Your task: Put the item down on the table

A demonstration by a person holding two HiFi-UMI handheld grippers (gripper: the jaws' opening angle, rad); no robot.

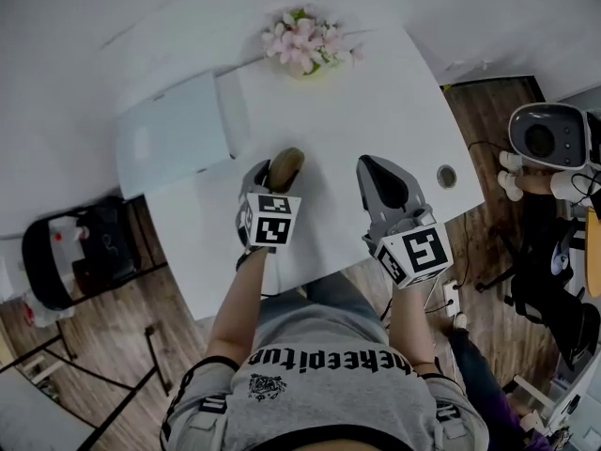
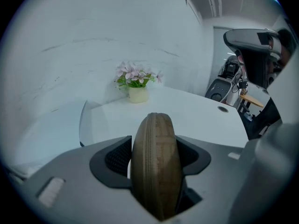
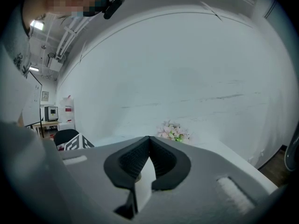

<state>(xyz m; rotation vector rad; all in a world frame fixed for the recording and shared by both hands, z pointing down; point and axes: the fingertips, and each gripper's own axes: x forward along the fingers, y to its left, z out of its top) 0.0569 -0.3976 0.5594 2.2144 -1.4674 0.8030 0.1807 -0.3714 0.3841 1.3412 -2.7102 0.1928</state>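
Note:
My left gripper [image 1: 273, 173] is shut on a brown, ribbed, oval item [image 1: 285, 165] that stands on edge between its pads. In the left gripper view the item [image 2: 156, 164] fills the gap between the dark pads and sticks out past the fingertips. It hangs just over the near part of the white table [image 1: 376, 92]; I cannot tell whether it touches the top. My right gripper [image 1: 372, 165] hovers beside it to the right, shut, with nothing in it; its fingertips [image 3: 148, 139] meet.
A pot of pink flowers [image 1: 302, 43] stands at the table's far edge. A pale translucent box [image 1: 174, 134] lies at the far left. A round cable hole [image 1: 447, 176] sits near the right edge. A black chair [image 1: 70, 252] and a white machine [image 1: 549, 139] flank the table.

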